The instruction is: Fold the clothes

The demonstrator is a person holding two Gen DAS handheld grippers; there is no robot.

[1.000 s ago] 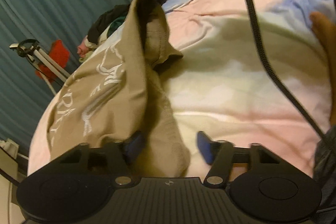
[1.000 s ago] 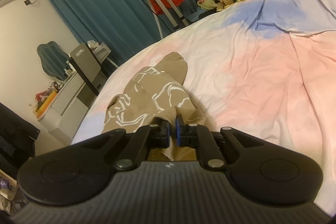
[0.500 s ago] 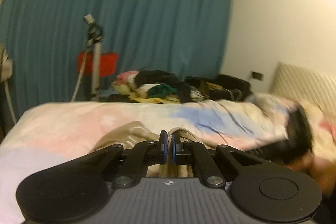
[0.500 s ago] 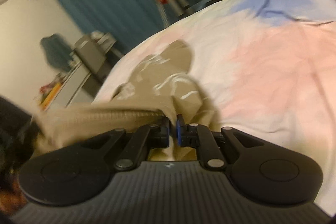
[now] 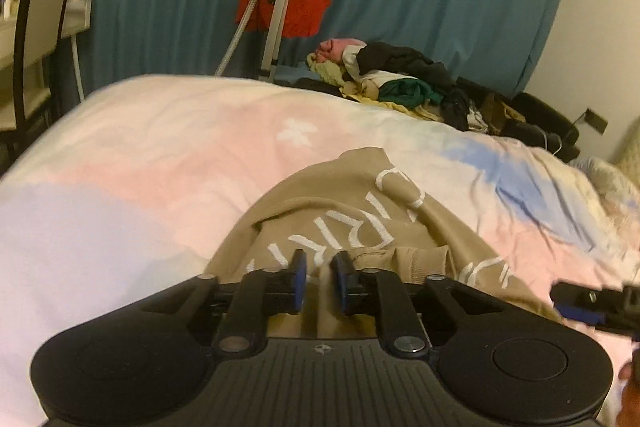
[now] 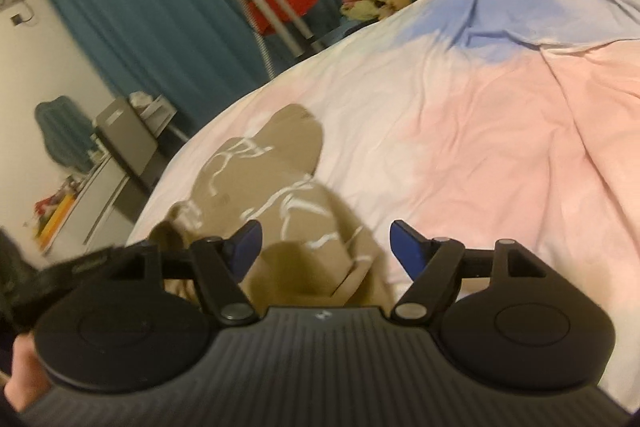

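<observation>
One tan garment (image 6: 256,187), seemingly lengthwise away.

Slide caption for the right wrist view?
Right gripper open above tan printed garment on pastel bedspread.

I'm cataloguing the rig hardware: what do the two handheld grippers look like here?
Both match: the left gripper and right gripper have a black ribbed body with a small cross-shaped emblem, two round black discs at the sides, black linkage arms with silver pivot screws, and blue finger pads. No cable or sleeve shows clearly.
</observation>
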